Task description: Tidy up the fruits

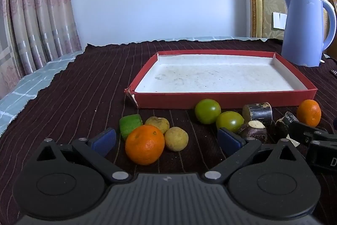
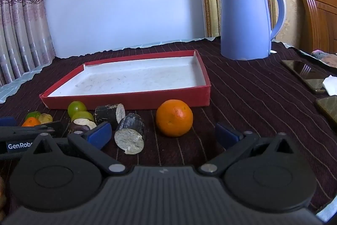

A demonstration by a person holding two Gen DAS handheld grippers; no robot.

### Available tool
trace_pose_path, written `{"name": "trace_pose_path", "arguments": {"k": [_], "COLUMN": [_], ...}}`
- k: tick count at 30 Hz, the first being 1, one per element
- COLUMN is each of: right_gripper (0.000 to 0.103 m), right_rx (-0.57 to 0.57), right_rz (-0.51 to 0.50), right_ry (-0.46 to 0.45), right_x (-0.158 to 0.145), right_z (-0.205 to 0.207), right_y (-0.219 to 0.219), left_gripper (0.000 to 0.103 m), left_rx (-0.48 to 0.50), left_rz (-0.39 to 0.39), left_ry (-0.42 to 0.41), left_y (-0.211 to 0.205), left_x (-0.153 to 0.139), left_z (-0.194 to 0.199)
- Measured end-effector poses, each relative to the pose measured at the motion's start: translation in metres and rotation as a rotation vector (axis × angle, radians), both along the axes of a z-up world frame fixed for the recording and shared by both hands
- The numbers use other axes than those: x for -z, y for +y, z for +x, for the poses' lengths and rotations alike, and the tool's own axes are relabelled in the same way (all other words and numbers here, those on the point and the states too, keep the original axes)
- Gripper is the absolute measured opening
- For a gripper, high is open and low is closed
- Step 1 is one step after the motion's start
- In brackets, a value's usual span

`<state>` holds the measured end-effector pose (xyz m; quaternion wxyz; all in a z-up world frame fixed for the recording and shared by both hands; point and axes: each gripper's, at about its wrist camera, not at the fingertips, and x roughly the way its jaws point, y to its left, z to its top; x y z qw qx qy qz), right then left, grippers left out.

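Progress: I am judging the sorting as not yet begun; nothing is lying inside the red tray [image 1: 223, 97], whose white floor is showing bare in both wrist views.

Tray: it is sitting on the dark striped cloth [image 1: 84, 88] that is covering the table, toward the far edge, with every fruit lying loose along its near wall.

Left cluster: an orange [image 1: 145, 144], a green chunk [image 1: 129, 125] and two yellowish fruits [image 1: 176, 138] are crowding together off the tray's near-left corner.

Middle cluster: two green fruits [image 1: 207, 111] and several dark cut cane-like pieces [image 1: 258, 112] are lying just beside the tray's near wall.

Right fruit: a second orange [image 2: 174, 117] is resting alone near the tray's near-right corner.

Left gripper [image 1: 167, 138]: I am holding its fingers wide apart, gripping nothing, with the first orange lying between them but not touching the pads as far as I can tell.

Right gripper [image 2: 163, 133]: its fingers are likewise spread and empty, framing the second orange and one cane piece [image 2: 130, 136].

Remaining: by my reckoning every piece is still waiting to go into the tray; each hand seems to be lining up on an orange.

Bystanders: a blue kettle [image 2: 246, 20] is standing beyond the tray's far-right corner, well apart from the fruit.
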<state>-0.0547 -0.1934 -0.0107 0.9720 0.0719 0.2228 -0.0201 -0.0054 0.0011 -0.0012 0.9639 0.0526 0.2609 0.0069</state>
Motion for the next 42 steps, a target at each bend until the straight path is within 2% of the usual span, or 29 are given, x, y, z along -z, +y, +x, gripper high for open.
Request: {"name": "trace_pose_path", "arguments": {"k": [21,32,39,42], "right_gripper": [0.103,0.103,0.103,0.103], "right_rx": [0.005,-0.022,-0.053,-0.063], "right_rz": [-0.002,0.018,-0.018,-0.042], "right_ry": [-0.005,-0.017,-0.015,0.014], "right_x": [-0.0001,-0.0003,-0.0015,-0.002], "right_z": [0.0015,-0.0036,-0.0071,-0.0063], "right_y": [-0.0005,-0.0032,0.0039,0.0043], "left_gripper": [0.103,0.103,0.103,0.103], "left_rx": [0.0,0.0,-0.002,-0.002], "left_rz": [0.002,-0.027,-0.022,-0.023], "left_ry": [0.003,0.034,0.035,0.036], "left_y": [-0.0003,0.0038,0.0035,0.0032], "left_x": [0.0001,0.0003,0.0011,0.0012], "left_z": [-0.0004,0.0036,0.004,0.0037]}}
